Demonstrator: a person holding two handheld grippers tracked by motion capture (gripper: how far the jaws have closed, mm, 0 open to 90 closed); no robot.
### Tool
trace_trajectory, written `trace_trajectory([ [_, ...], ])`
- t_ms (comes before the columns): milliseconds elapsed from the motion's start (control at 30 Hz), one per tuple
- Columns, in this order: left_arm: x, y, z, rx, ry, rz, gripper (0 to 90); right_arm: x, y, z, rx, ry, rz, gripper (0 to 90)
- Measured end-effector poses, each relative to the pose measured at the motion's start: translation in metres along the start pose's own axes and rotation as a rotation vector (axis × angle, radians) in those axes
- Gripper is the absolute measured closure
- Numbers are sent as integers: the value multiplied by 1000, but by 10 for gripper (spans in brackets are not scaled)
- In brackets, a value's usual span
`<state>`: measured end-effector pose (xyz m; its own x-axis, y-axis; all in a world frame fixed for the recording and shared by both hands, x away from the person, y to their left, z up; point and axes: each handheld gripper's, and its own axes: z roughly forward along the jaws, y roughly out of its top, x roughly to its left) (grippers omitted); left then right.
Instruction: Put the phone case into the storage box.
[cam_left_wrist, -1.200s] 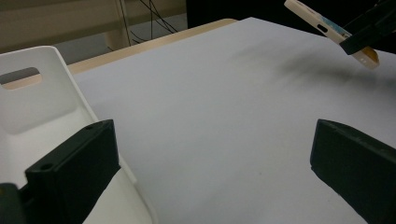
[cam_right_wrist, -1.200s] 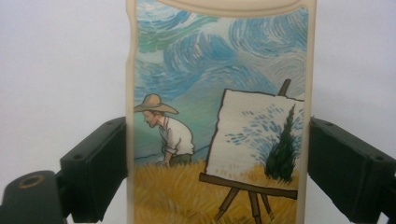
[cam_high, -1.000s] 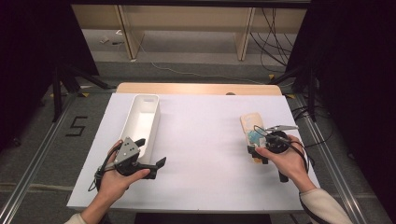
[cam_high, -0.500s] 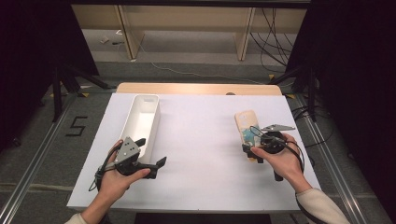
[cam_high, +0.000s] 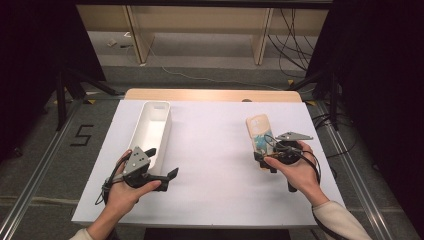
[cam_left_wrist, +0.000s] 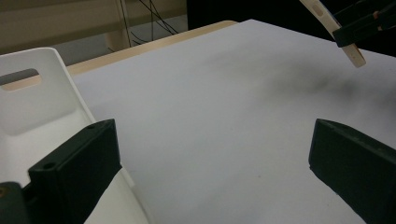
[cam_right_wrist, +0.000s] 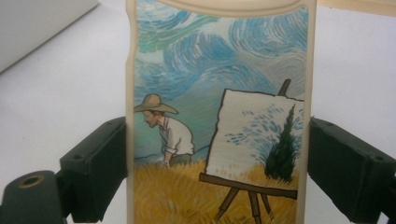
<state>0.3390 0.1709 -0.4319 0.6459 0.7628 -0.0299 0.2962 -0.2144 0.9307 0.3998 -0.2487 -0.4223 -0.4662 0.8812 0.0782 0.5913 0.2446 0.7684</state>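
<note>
A cream phone case (cam_high: 258, 131) printed with a painting of a man at an easel is held off the white table at the right. My right gripper (cam_high: 265, 159) is shut on its long edges; in the right gripper view the jaws press both sides of the case (cam_right_wrist: 219, 116). The left gripper view shows the same case (cam_left_wrist: 343, 35) hanging above its shadow. My left gripper (cam_high: 161, 162) rests open at the near end of a long white bin (cam_high: 150, 131), with nothing between its jaws (cam_left_wrist: 210, 158).
The white bin (cam_left_wrist: 42, 102) has a handle slot in its far wall and looks empty. The white table top (cam_high: 215, 150) ends in a wooden strip at the back. Cables and shelf legs lie on the floor beyond.
The right gripper has carried the phone case a little to the left and off the table. The left gripper has stayed put by the bin.
</note>
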Motion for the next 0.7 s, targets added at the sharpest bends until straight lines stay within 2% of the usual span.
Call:
trace_trajectory([
  [700,-3,7,5,-13,-2,-5,26,12,2,4,-59,25,-18,121],
])
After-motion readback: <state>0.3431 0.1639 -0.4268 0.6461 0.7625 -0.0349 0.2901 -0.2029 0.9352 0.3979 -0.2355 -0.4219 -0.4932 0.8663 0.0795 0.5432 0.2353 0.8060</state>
